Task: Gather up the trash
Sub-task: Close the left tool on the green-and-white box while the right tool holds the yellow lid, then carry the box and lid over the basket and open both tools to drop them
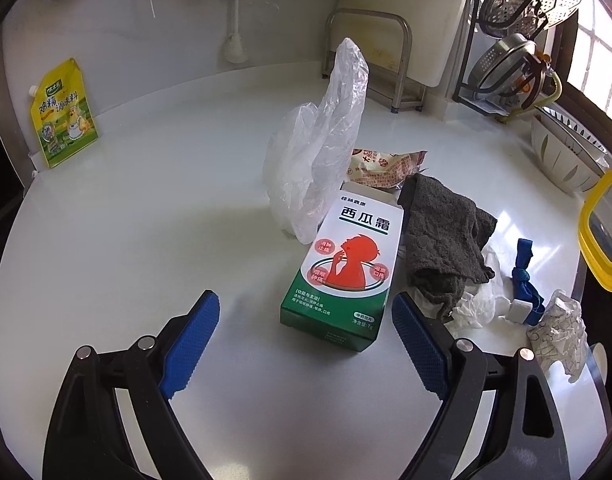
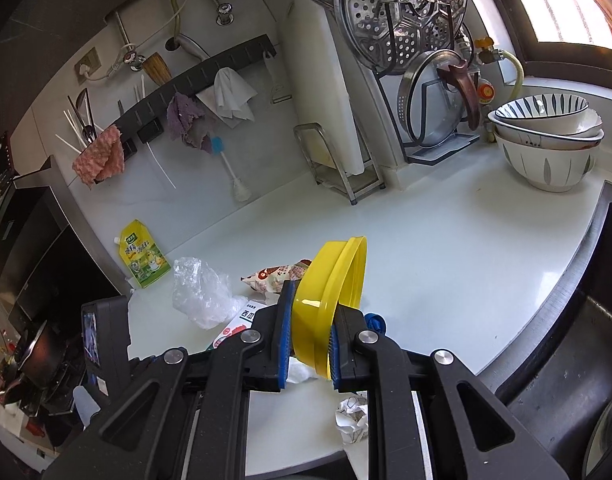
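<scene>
A green and white medicine box (image 1: pixel 342 276) lies on the white counter (image 1: pixel 146 220), just ahead of my open, empty left gripper (image 1: pixel 306 320). Behind it are a clear plastic bag (image 1: pixel 322 148) and a snack wrapper (image 1: pixel 382 168). A dark grey rag (image 1: pixel 446 240), white tissue (image 1: pixel 482 300), a blue strap (image 1: pixel 524 276) and crumpled paper (image 1: pixel 558 328) lie to the right. My right gripper (image 2: pixel 310 340) is shut on a yellow container (image 2: pixel 330 300), held above the counter; the container also shows in the left wrist view (image 1: pixel 602 232). The box (image 2: pixel 242 320), bag (image 2: pixel 202 292), wrapper (image 2: pixel 278 276) and paper (image 2: pixel 352 416) lie below it.
A yellow seasoning pouch (image 1: pixel 64 114) leans on the back wall at left. A metal rack (image 1: pixel 370 56) with a cutting board (image 2: pixel 322 80), a lid rack with steamer tray (image 2: pixel 402 12) and stacked bowls (image 2: pixel 546 140) stand at the back right. A sink (image 2: pixel 566 380) lies right of the counter edge.
</scene>
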### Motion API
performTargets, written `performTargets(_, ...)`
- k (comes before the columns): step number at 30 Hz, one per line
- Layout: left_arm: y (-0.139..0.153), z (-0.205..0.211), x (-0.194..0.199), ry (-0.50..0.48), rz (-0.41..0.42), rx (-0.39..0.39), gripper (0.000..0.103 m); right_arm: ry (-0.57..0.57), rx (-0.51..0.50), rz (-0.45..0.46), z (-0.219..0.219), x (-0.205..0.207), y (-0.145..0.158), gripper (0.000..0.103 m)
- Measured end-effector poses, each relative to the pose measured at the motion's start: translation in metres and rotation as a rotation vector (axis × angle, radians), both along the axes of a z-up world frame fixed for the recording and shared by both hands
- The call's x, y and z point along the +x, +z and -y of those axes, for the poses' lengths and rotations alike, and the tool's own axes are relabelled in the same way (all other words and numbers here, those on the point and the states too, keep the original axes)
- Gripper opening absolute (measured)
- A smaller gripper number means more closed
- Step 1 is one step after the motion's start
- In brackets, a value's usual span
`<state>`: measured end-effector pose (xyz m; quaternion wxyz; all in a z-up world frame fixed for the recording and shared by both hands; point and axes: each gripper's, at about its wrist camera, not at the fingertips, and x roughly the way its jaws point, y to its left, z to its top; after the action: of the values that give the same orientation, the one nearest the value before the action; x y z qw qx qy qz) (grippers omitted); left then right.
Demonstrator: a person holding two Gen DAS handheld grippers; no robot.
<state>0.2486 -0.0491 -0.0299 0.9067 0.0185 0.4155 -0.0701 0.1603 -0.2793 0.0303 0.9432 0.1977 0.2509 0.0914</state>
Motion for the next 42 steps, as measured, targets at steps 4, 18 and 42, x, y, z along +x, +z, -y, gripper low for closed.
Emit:
performTargets(4,-0.004,0.008,0.008,-0.001,-0.014,0.032,0.086,0.008,0.008,-0.003,0.001,-0.001,-0.003,0.015)
performTargets(18,-0.005,0.013,0.008,-0.033,-0.013,0.020,0.059,0.018,0.017,-0.037,0.001,0.001,-0.016,0.015)
performTargets(42,0.061,-0.036,-0.106,0.001,0.140,-0.009,0.059,0.033,0.000,-0.059,-0.036,-0.071,-0.009,0.015)
